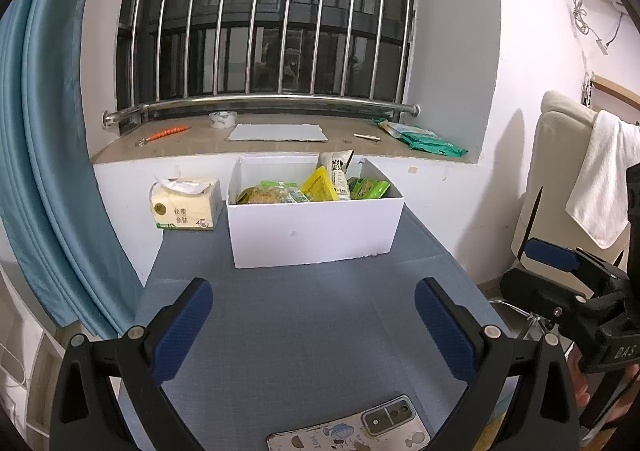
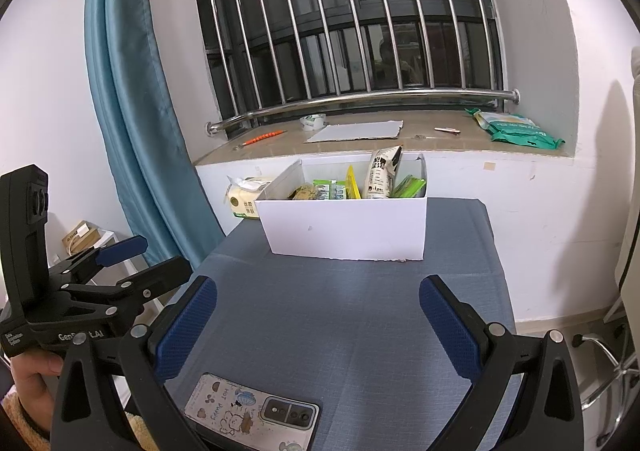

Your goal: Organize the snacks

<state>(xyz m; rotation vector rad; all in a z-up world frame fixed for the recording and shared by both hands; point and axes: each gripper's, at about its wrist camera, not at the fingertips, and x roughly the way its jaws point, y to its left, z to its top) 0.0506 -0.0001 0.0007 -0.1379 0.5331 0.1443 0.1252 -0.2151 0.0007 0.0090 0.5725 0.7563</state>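
The worktop (image 1: 304,315) is a flat rectangle under a grey-blue woven cloth with faint fold creases. At its far end, against the white wall, stands an open-topped white cardboard box (image 1: 316,227) with plain matte sides and a slightly ragged lower edge. The snacks (image 1: 316,187) sit inside it: crinkled plastic packets in green and yellow, a brownish bag at the left, and one tall white pouch with black print leaning upright above the rim. Just left of the box lies a soft pale-yellow tissue pack (image 1: 186,207) with a tissue pulled up at the top. At the near edge rests a phone (image 2: 252,411), face down, its glossy case covered in cartoon drawings.

The left tool (image 1: 312,315) has its two black arms with ribbed blue pads spread wide, holding nothing and touching nothing, hovering above bare cloth. The right tool (image 2: 318,315) is likewise spread wide and empty. Both point toward the box, which stands well apart from them, straight ahead between the fingers in each wrist view. The phone lies below and just near the pads, closer to the right tool's left pad.
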